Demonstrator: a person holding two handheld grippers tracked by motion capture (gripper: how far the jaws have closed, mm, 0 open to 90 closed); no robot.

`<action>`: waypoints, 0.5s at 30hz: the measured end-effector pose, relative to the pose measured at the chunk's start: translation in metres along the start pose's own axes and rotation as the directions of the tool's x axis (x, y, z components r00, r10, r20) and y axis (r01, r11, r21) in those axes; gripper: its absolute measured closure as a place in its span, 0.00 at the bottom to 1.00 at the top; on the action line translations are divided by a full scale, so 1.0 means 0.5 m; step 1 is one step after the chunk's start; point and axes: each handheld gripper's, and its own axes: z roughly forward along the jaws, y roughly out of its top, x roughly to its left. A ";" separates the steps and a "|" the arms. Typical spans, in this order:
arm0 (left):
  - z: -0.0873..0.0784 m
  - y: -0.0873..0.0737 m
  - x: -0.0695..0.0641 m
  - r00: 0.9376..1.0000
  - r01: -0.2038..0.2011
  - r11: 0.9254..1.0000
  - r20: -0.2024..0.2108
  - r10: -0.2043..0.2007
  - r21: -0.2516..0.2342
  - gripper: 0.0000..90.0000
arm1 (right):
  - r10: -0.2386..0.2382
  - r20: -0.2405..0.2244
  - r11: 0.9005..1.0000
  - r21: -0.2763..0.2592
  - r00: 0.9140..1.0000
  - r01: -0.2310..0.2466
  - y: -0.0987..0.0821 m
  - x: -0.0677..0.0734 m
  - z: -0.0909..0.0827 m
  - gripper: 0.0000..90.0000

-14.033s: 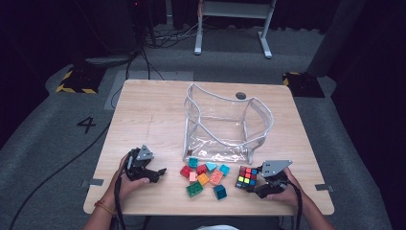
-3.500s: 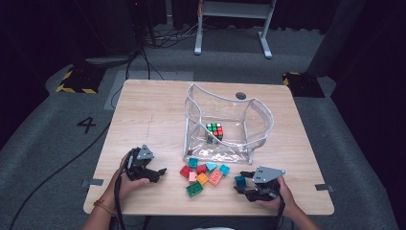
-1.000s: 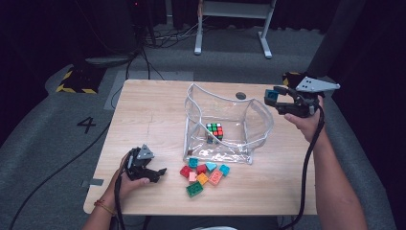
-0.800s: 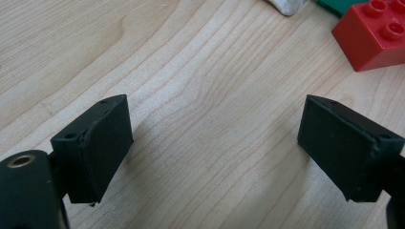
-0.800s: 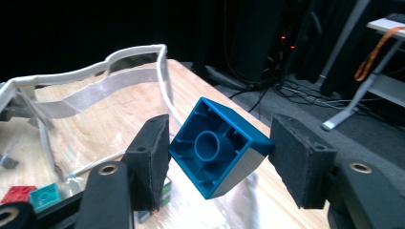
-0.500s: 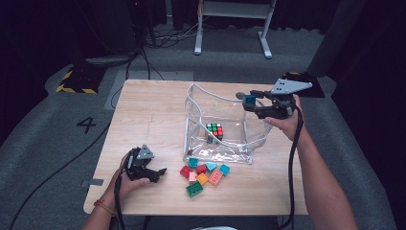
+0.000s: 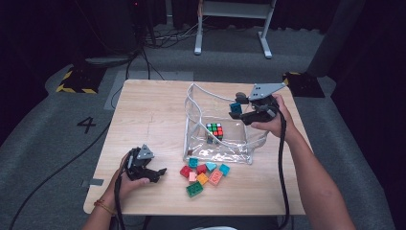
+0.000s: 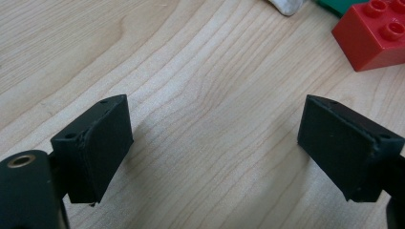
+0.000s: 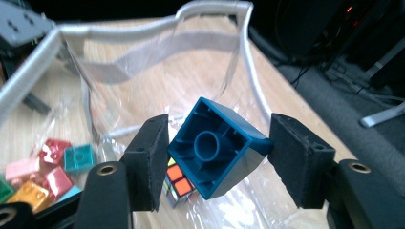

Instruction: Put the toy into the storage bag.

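The right gripper [image 7: 239, 112] is clamping a teal building brick [image 9: 215, 148] above the clear plastic bag [image 7: 201, 103] at the table's far right, while the left gripper [image 8: 215, 143] is resting open near left.

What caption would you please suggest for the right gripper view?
Right gripper holds a dark teal building brick, hollow underside showing, above the clear bag containing a puzzle cube.
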 end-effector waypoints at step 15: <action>0.000 0.000 0.000 1.000 0.000 1.000 0.000 0.000 0.000 0.13 | -0.120 -0.072 0.942 0.306 0.990 0.136 0.009 0.005 0.074 0.45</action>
